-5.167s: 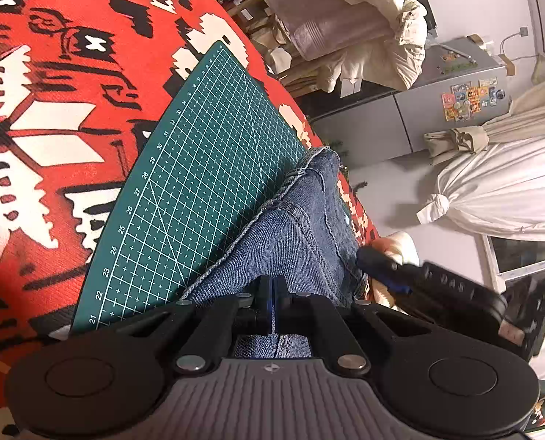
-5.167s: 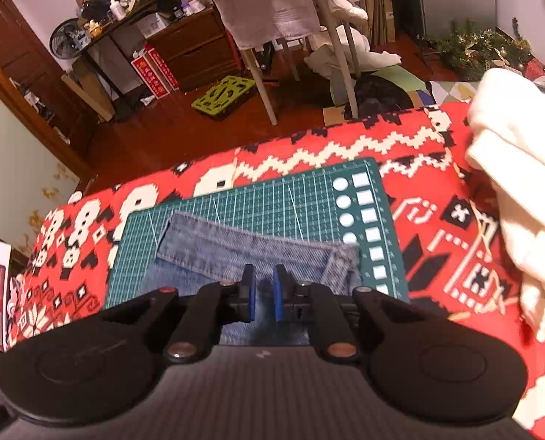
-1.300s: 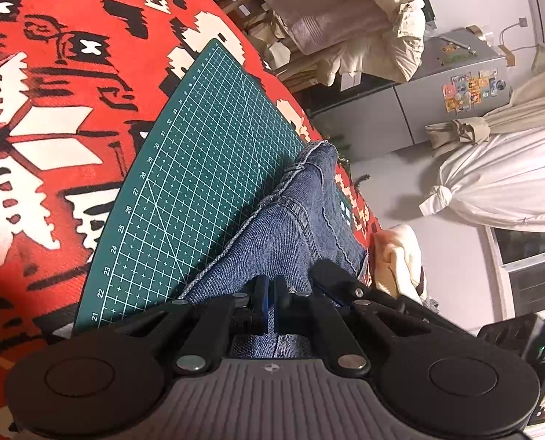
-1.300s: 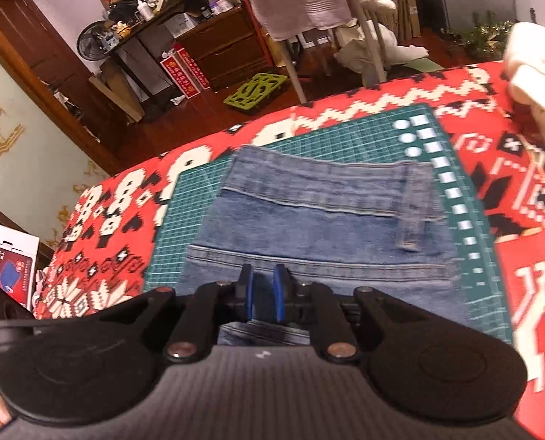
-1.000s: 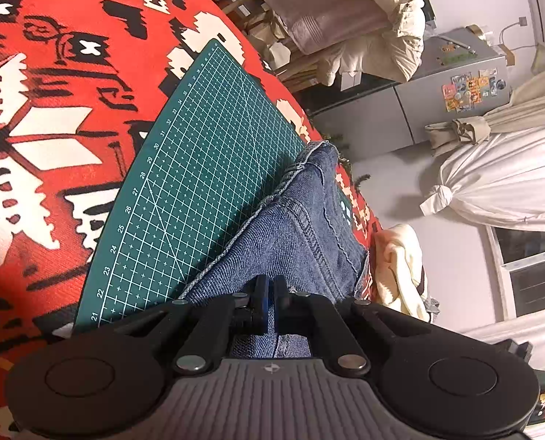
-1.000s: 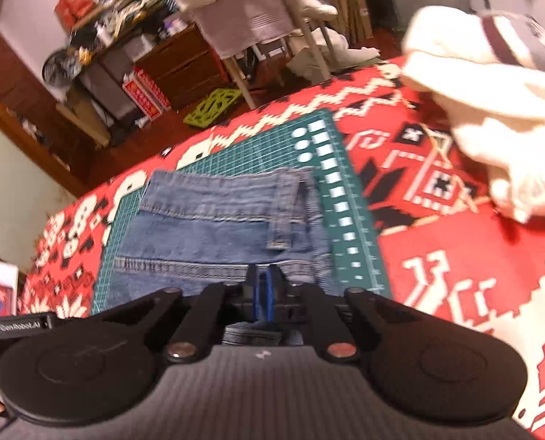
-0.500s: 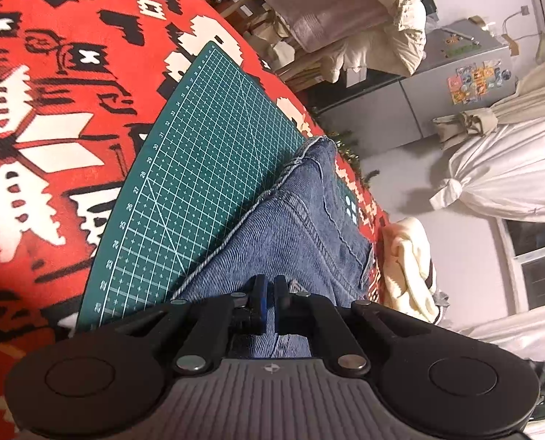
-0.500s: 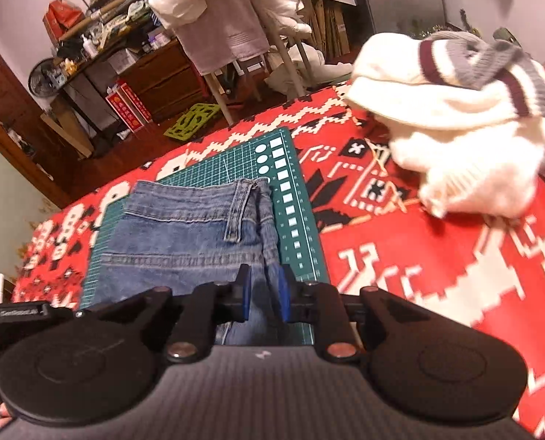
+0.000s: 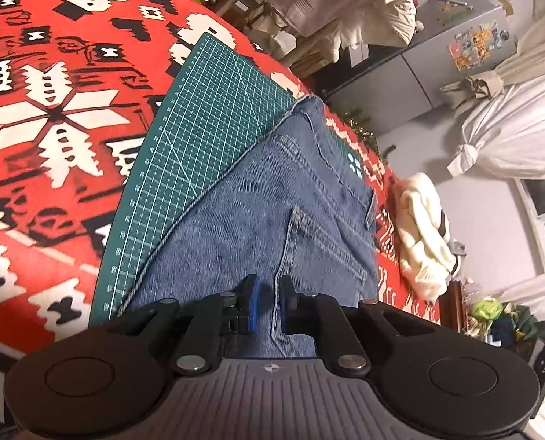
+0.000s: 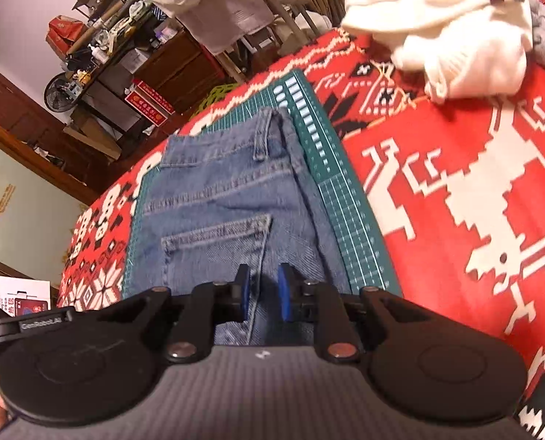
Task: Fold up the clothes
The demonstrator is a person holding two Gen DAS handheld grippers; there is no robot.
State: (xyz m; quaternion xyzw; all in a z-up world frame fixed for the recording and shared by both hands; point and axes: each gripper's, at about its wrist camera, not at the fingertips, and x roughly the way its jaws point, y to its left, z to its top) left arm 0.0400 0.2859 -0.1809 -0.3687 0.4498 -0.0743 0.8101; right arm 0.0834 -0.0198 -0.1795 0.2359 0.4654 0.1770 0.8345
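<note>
Folded blue jeans [image 9: 258, 212] lie on a green cutting mat [image 9: 206, 117] in the middle of both views, back pocket [image 10: 217, 245] facing up, the mat on a red patterned cloth [image 9: 52, 110]. The left gripper [image 9: 267, 304] has its jaws spread, nothing between them, low over the denim. The right gripper [image 10: 260, 291] likewise has its jaws apart above the jeans. A cream sweater [image 10: 456, 36] sits at the right view's upper right.

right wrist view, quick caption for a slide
Open right gripper above folded jeans on a green cutting mat.
</note>
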